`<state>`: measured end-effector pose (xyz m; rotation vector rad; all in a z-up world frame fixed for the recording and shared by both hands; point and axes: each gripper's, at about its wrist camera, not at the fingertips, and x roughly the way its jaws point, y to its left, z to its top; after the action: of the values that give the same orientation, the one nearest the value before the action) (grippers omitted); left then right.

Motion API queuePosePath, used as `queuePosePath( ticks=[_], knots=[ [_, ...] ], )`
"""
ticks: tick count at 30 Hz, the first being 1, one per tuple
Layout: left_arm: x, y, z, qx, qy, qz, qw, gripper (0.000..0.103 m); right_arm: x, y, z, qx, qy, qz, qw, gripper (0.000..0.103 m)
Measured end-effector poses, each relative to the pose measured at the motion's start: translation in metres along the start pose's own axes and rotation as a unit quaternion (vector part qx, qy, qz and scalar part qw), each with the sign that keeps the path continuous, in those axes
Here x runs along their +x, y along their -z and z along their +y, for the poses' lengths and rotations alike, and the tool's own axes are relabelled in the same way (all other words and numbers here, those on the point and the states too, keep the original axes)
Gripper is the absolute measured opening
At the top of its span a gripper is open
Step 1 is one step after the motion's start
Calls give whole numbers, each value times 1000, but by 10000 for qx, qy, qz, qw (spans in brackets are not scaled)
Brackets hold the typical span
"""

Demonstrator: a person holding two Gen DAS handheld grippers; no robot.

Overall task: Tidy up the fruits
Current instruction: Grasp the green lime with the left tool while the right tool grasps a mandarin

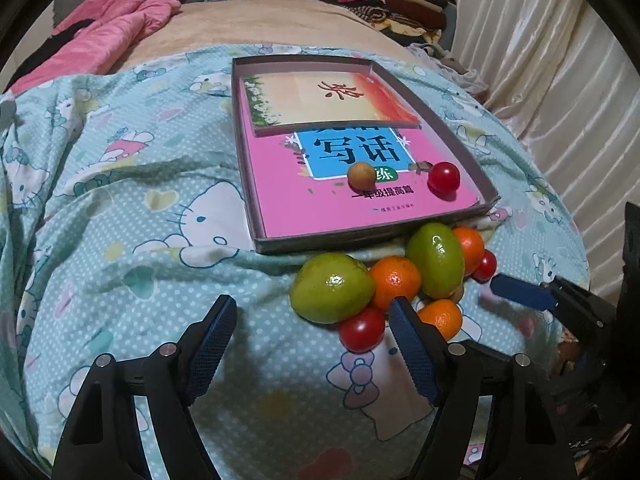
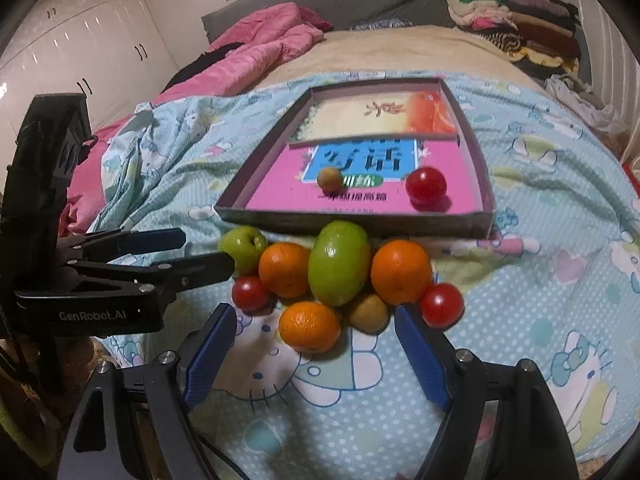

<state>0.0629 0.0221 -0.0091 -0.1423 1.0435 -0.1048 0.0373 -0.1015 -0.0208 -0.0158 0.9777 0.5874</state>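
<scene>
A shallow grey box (image 2: 352, 222) lies on the bed with books inside; a red tomato (image 2: 426, 186) and a small tan fruit (image 2: 330, 178) sit on the pink book. In front of the box is a cluster of fruit: a large green fruit (image 2: 340, 268), oranges (image 2: 285, 268), tomatoes (image 2: 442, 304) and a small brownish fruit (image 2: 368, 312). My right gripper (image 2: 316, 312) is open just short of the front orange (image 2: 310, 326). My left gripper (image 1: 314, 300) is open at the cluster's left end, near a green fruit (image 1: 332, 292) and a tomato (image 1: 362, 328). Neither holds anything.
The fruit rests on a wrinkled light-blue cartoon quilt (image 1: 140, 208). A pink duvet (image 2: 260, 52) lies at the back left, folded clothes (image 2: 520, 28) at the back right, white cupboards (image 2: 80, 40) on the left, and a curtain (image 1: 560, 60) on the right.
</scene>
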Motion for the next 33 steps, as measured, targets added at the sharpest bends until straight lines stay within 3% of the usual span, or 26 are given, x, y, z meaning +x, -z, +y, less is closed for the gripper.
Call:
queuePosePath(
  ticks=[2, 6, 13, 33],
  knots=[
    [1, 0, 1, -7, 9, -4, 10000, 79, 4, 2, -1, 21, -9, 96, 10000, 80],
    [7, 0, 2, 25, 1, 84, 10000, 67, 9, 4, 1, -13, -98, 229, 9997, 68],
    [13, 0, -1, 141, 3, 139, 9998, 61, 19, 8, 5, -68, -233, 493, 9985, 46],
    [25, -8, -8, 346, 70, 112, 9993, 57, 42, 5, 16, -496, -207, 614, 9967, 39]
  ],
)
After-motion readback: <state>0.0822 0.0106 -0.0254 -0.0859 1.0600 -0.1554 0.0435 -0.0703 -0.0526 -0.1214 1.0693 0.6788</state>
